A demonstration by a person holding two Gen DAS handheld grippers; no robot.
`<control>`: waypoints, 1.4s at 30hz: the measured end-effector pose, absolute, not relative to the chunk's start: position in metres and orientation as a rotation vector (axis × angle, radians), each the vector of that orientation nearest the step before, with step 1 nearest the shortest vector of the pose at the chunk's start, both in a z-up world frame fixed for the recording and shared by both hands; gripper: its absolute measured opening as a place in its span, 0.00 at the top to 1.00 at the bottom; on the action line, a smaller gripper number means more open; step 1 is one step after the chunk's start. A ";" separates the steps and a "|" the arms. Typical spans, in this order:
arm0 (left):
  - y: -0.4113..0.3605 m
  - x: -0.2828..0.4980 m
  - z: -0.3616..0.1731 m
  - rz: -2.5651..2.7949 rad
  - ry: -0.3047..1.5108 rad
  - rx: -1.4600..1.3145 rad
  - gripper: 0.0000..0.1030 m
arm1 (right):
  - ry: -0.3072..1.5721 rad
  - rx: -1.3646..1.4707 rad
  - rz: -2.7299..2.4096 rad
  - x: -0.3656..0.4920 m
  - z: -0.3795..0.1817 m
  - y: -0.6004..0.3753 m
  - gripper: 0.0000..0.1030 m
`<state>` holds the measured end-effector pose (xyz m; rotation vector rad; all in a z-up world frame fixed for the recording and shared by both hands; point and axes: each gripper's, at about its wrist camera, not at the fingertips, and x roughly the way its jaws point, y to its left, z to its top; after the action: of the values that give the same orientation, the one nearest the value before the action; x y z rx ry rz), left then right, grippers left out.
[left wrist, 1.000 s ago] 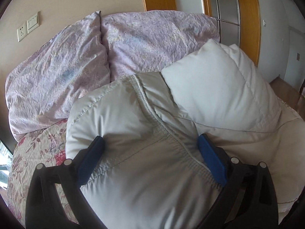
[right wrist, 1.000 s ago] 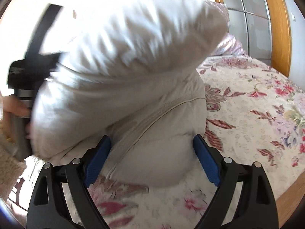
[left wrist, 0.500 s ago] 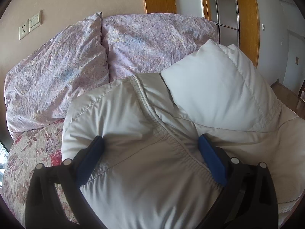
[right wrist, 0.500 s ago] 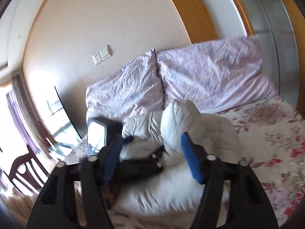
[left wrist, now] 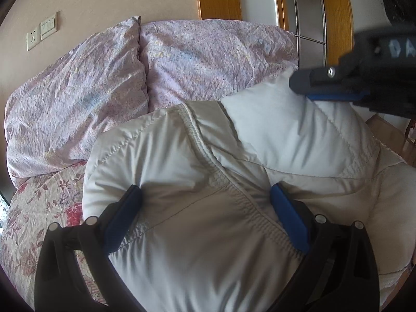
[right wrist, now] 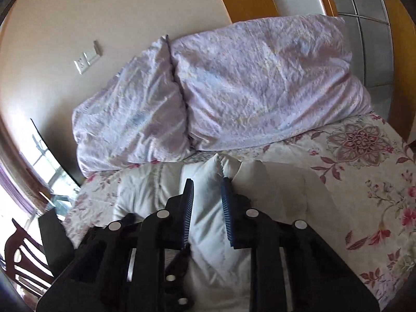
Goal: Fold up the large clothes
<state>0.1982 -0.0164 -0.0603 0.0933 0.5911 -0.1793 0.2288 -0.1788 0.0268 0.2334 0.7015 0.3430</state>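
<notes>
Left wrist view: left gripper (left wrist: 205, 202) fingers spread wide, pressing into white puffer jacket (left wrist: 208, 234) bunched on floral bedspread (left wrist: 39, 208), lilac pillows (left wrist: 104, 91) behind, right gripper (left wrist: 312, 88) above a raised fold; right wrist view: jaws just narrowing, jacket beneath, grip unclear.

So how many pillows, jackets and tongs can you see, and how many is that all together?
Lilac pillows: 2, a left pillow and a right pillow
White puffy jacket: 1
Tongs: 2, the left tongs and the right tongs
Total: 5
</notes>
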 end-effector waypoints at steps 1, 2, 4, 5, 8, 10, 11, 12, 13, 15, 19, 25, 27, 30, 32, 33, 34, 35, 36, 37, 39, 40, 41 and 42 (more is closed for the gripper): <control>-0.017 0.198 -0.060 -0.179 0.590 0.093 0.05 | 0.710 0.224 0.322 0.230 0.023 -0.180 0.80; -0.017 0.198 -0.060 -0.180 0.589 0.093 0.05 | 0.726 0.221 0.297 0.233 0.017 -0.182 0.82; -0.018 0.198 -0.060 -0.184 0.587 0.092 0.04 | 0.757 0.238 0.267 0.239 0.006 -0.188 0.86; -0.018 0.198 -0.060 -0.187 0.585 0.093 0.04 | 0.779 0.257 0.249 0.243 -0.002 -0.193 0.91; -0.020 0.198 -0.060 -0.198 0.582 0.093 0.04 | 0.814 0.297 0.229 0.251 -0.021 -0.203 0.99; -0.022 0.197 -0.059 -0.204 0.578 0.093 0.04 | 0.826 0.303 0.223 0.254 -0.032 -0.204 1.00; -0.022 0.196 -0.059 -0.206 0.575 0.092 0.03 | 0.832 0.302 0.221 0.255 -0.040 -0.205 1.00; -0.023 0.195 -0.058 -0.207 0.573 0.093 0.03 | 0.838 0.299 0.224 0.257 -0.044 -0.205 1.00; -0.024 0.194 -0.057 -0.207 0.574 0.096 0.03 | 0.841 0.290 0.223 0.258 -0.048 -0.204 1.00; -0.025 0.193 -0.051 -0.205 0.588 0.085 0.03 | 0.839 0.236 0.196 0.258 -0.056 -0.199 1.00; -0.012 0.187 -0.036 -0.194 0.588 0.012 0.03 | 0.847 0.231 0.181 0.261 -0.067 -0.202 1.00; 0.010 0.191 -0.013 -0.085 0.554 0.015 0.03 | 0.858 0.265 0.185 0.264 -0.076 -0.208 1.00; 0.013 0.199 -0.009 -0.050 0.550 0.041 0.03 | 0.856 0.265 0.184 0.263 -0.077 -0.207 1.00; 0.018 0.217 -0.007 -0.006 0.565 0.079 0.03 | 0.852 0.269 0.180 0.264 -0.077 -0.207 1.00; 0.017 0.229 -0.011 0.019 0.585 0.112 0.03 | 0.852 0.270 0.180 0.264 -0.077 -0.207 1.00; 0.017 0.233 -0.015 0.023 0.596 0.122 0.03 | 0.851 0.272 0.181 0.264 -0.077 -0.207 1.00; 0.014 0.239 -0.022 0.022 0.626 0.137 0.03 | 0.850 0.274 0.183 0.264 -0.076 -0.207 1.00; 0.013 0.246 -0.030 0.017 0.665 0.148 0.03 | 0.849 0.275 0.185 0.263 -0.076 -0.207 1.00; 0.011 0.251 -0.038 0.015 0.698 0.158 0.03 | 0.845 0.274 0.185 0.263 -0.076 -0.207 1.00; 0.011 0.254 -0.045 0.017 0.705 0.160 0.02 | 0.843 0.274 0.183 0.263 -0.076 -0.206 1.00; 0.012 0.257 -0.050 0.014 0.714 0.149 0.02 | 0.842 0.276 0.180 0.263 -0.076 -0.206 1.00; 0.013 0.259 -0.053 0.009 0.726 0.143 0.02 | 0.841 0.277 0.178 0.263 -0.076 -0.206 1.00; 0.014 0.262 -0.057 0.005 0.738 0.135 0.02 | 0.840 0.280 0.177 0.263 -0.076 -0.206 1.00; 0.015 0.264 -0.060 0.000 0.747 0.128 0.02 | 0.839 0.283 0.175 0.263 -0.076 -0.207 1.00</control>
<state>0.2638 0.0150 -0.0596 0.1276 0.7465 0.0003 0.2633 -0.2066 -0.0759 0.2833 0.8392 0.1752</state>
